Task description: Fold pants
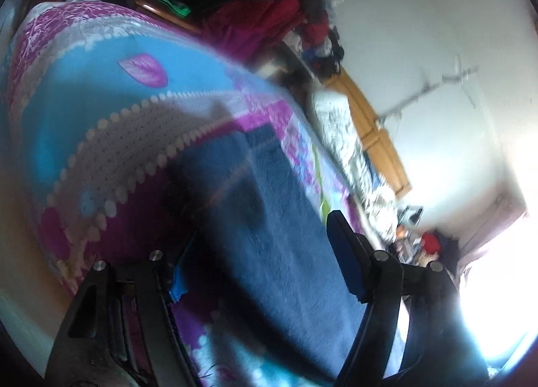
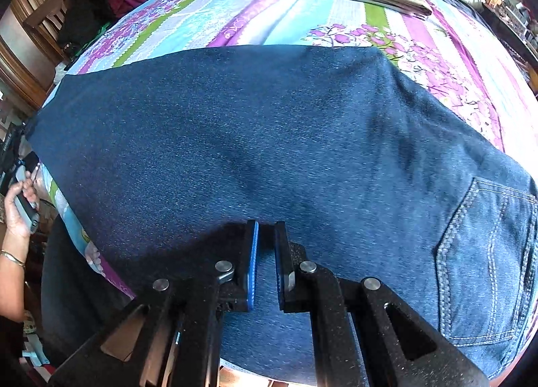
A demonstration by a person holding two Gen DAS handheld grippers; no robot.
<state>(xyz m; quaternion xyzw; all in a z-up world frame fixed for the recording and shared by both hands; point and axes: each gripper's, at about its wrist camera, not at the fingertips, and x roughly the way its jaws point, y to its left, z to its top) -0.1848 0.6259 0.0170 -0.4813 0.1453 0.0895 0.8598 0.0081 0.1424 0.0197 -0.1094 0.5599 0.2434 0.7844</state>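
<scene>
Your right gripper [image 2: 266, 262] fingers nearly clenched, empty, over jeans [image 2: 269, 138] | your left gripper [image 1: 259, 252] fingers released beside jeans | jeans flat on bed [image 2: 269, 7]

the left wrist view sat low and tilted, blurred, looking along the bed [image 1: 101, 84] toward a white wall [image 1: 420, 50]. the right wrist view looked down from close above the jeans [image 2: 235, 134], facing across the bed. both views shared the jeans and the flowered bedsheet [image 2: 269, 17].
</scene>
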